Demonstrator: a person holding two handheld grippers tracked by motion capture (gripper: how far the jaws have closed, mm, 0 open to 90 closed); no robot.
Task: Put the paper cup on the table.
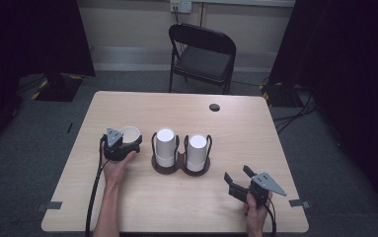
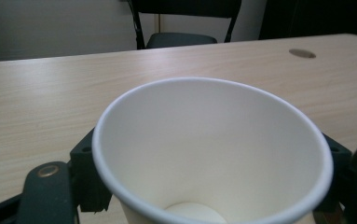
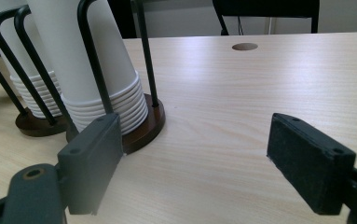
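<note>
Left claw (image 1: 126,143) closed on a single paper cup (image 1: 130,134), mouth up, standing on the tabletop (image 1: 186,207) just left of the cup holder (image 1: 181,167). In the left gripper view the cup (image 2: 212,154) crowds the frame: its lower wall is cut off at the bottom edge, only a sliver of the inner base shows, and the jaws are mostly hidden behind it. Cup is plain white with a rolled rim, inside bare and unmarked. Holder is a dark double base with black wire hoops; each side carries an inverted stack of white cups (image 1: 166,146), (image 1: 197,151). In the right gripper view the nearer stack (image 3: 99,79) is cut off at the top, and the farther one is partly behind it. Right claw (image 1: 239,181) open, jaws spread wide, nothing between them, near the tabletop's front right. Black folding chair (image 1: 202,57) beyond the far edge; a round hole (image 1: 214,107) near that edge.
</note>
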